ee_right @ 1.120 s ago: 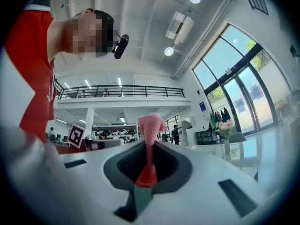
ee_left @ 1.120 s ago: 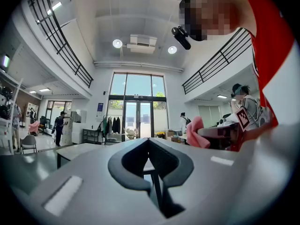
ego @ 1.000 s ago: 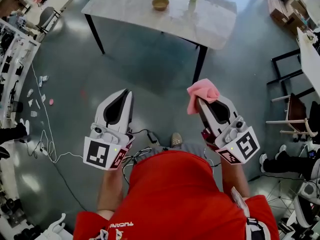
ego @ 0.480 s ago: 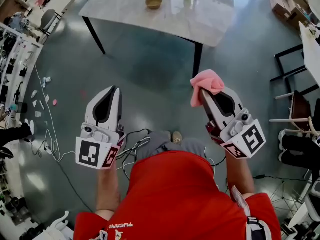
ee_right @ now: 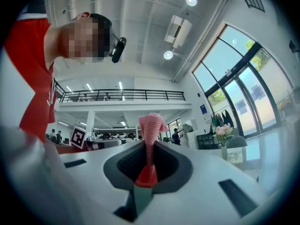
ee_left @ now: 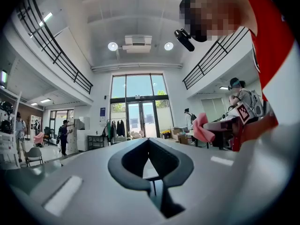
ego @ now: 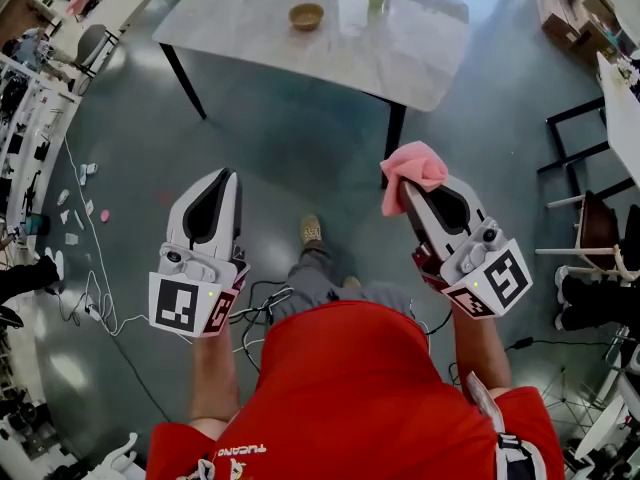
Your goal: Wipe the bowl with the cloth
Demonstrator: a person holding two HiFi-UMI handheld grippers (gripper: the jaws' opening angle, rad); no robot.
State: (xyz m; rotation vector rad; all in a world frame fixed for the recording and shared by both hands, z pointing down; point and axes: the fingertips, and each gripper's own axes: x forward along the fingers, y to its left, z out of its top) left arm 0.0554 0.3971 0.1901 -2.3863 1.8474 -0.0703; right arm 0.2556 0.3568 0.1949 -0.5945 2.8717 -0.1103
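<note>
Red shirt fabric (ego: pixel 350 388) filled the near edge at 6 o'clock. Ahead of it, at 9 o'clock, the left gripper (ego: pixel 231 175), a smooth white shell around a black padded hollow, had its jaws pressed together with nothing between them. At 3 o'clock the right gripper (ego: pixel 404 190) was clamped on the soft pink cloth (ego: pixel 412 166), finely woven and bunched into a crumpled tuft above the tips. Beyond lay a glossy grey-green floor (ego: pixel 280 118). Far off at 12 o'clock stood the pale, marble-like worktop (ego: pixel 240 13) on black legs, carrying the small round tan bowl (ego: pixel 306 15), well apart from the cloth.
</note>
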